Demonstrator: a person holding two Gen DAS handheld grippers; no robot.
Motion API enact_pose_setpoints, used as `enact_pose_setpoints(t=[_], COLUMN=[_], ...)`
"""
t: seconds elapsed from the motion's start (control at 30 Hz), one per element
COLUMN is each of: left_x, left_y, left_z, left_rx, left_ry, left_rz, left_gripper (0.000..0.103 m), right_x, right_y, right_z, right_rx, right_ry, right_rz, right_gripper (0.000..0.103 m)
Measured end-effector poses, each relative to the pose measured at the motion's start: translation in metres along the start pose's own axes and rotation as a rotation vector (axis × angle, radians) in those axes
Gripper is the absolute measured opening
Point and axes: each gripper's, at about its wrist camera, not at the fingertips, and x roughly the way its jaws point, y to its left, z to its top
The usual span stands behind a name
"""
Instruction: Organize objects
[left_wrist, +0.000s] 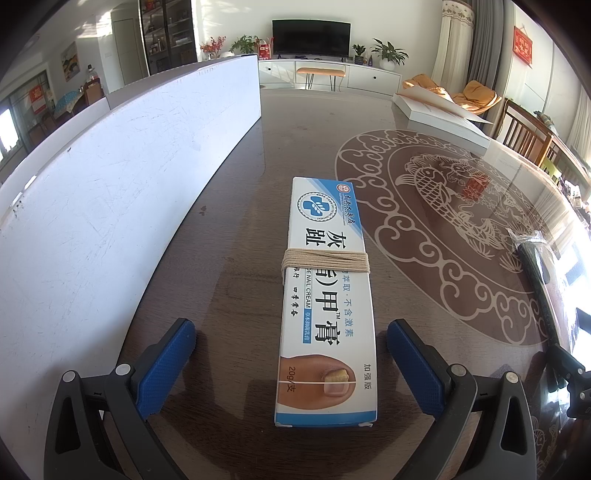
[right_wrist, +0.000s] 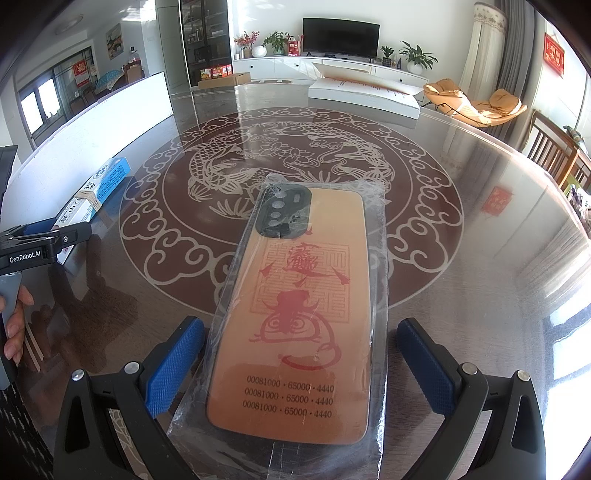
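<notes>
Left tool (left_wrist: 290, 360) and right tool (right_wrist: 301, 363) both low and level, blue fingers spread wide apart.

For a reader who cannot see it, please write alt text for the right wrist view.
An orange phone case in clear plastic wrap lies flat on the glossy patterned table, between the open blue fingers of the right gripper, untouched. At far left, the left gripper is by a blue-and-white cream box.
</notes>
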Motion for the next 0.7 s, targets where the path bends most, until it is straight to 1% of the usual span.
enact_pose_setpoints(t=[0.17, 0.23, 0.27, 0.3, 0.33, 0.37, 0.4, 0.43, 0.47, 0.53, 0.63, 0.7], left_x=[0.000, -0.001, -0.002, -0.004, -0.005, -0.005, -0.006, -0.009, -0.014, -0.031, -0.061, -0.080], left_y=[-0.001, -0.003, -0.005, -0.009, -0.014, -0.015, -0.016, -0.014, -0.011, -0.005, 0.009, 0.018], left_z=[0.000, 0.002, 0.003, 0.003, 0.003, 0.002, 0.002, 0.001, -0.001, -0.003, -0.007, -0.010], left_rx=[0.002, 0.015, 0.023, 0.036, 0.058, 0.068, 0.062, 0.053, 0.041, 0.009, -0.064, -0.107], left_ry=[0.002, -0.005, -0.023, -0.044, -0.055, -0.057, -0.062, -0.059, -0.066, -0.108, -0.175, -0.204], left_rz=[0.000, -0.051, -0.068, -0.060, -0.047, -0.062, -0.088, -0.112, -0.133, -0.173, -0.253, -0.279], left_gripper=[0.103, 0.103, 0.090, 0.061, 0.047, 0.040, 0.040, 0.040, 0.040, 0.040, 0.040, 0.040], right_x=[0.001, 0.008, 0.014, 0.019, 0.024, 0.027, 0.027, 0.025, 0.026, 0.020, -0.002, -0.019], right_y=[0.000, -0.002, -0.003, -0.006, -0.009, -0.011, -0.010, -0.007, -0.005, -0.001, 0.005, 0.007], right_z=[0.001, 0.012, 0.021, 0.030, 0.037, 0.043, 0.048, 0.052, 0.052, 0.048, 0.044, 0.048], right_rx=[-0.001, -0.013, -0.016, -0.012, -0.002, 0.007, -0.009, -0.029, -0.034, -0.028, -0.012, 0.022], right_ry=[0.010, 0.092, 0.147, 0.187, 0.213, 0.227, 0.222, 0.219, 0.234, 0.226, 0.177, 0.134], right_rz=[0.004, 0.013, 0.016, 0.020, 0.027, 0.024, 0.012, 0.007, 0.010, 0.042, 0.082, 0.128], right_gripper=[0.103, 0.103, 0.103, 0.103, 0.101, 0.095, 0.078, 0.077, 0.077, 0.076, 0.076, 0.076])
